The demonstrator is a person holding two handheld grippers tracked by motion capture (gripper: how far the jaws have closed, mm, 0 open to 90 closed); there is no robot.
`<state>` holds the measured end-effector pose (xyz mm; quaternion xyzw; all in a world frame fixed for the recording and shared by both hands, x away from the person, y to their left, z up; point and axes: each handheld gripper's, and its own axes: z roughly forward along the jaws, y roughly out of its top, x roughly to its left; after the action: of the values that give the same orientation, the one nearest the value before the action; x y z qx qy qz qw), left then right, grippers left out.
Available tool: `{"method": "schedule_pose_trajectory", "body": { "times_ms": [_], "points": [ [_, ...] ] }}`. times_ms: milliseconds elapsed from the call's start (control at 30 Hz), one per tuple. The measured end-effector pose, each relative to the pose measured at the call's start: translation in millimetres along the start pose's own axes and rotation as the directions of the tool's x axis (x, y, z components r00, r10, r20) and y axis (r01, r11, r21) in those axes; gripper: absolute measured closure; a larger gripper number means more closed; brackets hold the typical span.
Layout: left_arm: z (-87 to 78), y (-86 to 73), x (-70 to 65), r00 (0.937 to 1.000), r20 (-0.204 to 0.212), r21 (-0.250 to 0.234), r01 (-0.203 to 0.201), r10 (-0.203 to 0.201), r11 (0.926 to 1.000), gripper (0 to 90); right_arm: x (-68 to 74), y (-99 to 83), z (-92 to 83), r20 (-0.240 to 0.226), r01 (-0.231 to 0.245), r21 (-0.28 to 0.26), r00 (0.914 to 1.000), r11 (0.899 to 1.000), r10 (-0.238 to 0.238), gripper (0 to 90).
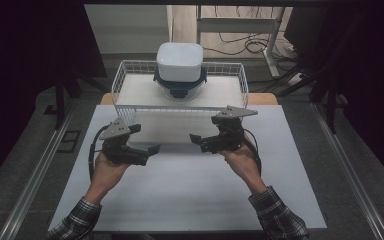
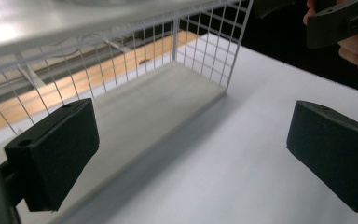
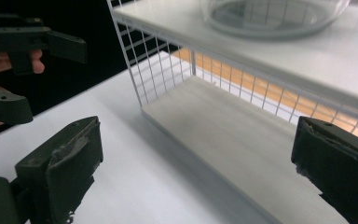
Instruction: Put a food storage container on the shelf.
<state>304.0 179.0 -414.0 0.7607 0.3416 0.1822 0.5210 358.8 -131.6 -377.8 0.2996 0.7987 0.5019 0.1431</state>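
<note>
Wire-mesh white rack with two pale shelves (image 1: 130,85) stands just ahead of both grippers, its near edge between them, and on its upper shelf sits a clear glass bowl with a dark blue clip rim and a white squarish lid (image 1: 179,67).

Left gripper (image 1: 147,139) hovers over the white tabletop (image 1: 190,190) with its jaws spread wide and nothing between them; in the left gripper view the rack's lower shelf (image 2: 158,100) lies ahead and to the left of the jaws. Right gripper (image 1: 202,131) mirrors it, equally wide open and empty, jaws pointing inward toward its partner. In the right gripper view the glass bowl's base (image 3: 275,16) shows above on the upper shelf.

This looks like the approach step (nothing is grasped yet). The next move probably calls for both grippers to rise and reach forward over the rack's front rail to the lidded bowl.

Both forearms, in plaid sleeves (image 1: 275,215), angle inward with wrists cocked, grippers level above the table.
</note>
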Motion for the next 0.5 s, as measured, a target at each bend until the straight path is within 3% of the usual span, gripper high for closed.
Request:
{"method": "schedule_pose_trajectory", "body": {
  "times_ms": [300, 500],
  "points": [
    [9.5, -19.7, -12.2, 0.9998, 0.021, 0.005, 0.002, -0.002, 1.0000, 1.1, 7.5, -21.6, -3.2, 0.001, 0.026, 0.016, 0.9997, 1.000, -0.026, 0.0],
    [12.8, -30.9, -21.6, 0.9995, 0.019, 0.009, -0.026, 0.026, 0.9996, 0.8, 8.2, -35.5, -5.2, 0.001, 0.030, 0.021, 0.9996, 0.999, -0.030, 0.0]
  ]
}}
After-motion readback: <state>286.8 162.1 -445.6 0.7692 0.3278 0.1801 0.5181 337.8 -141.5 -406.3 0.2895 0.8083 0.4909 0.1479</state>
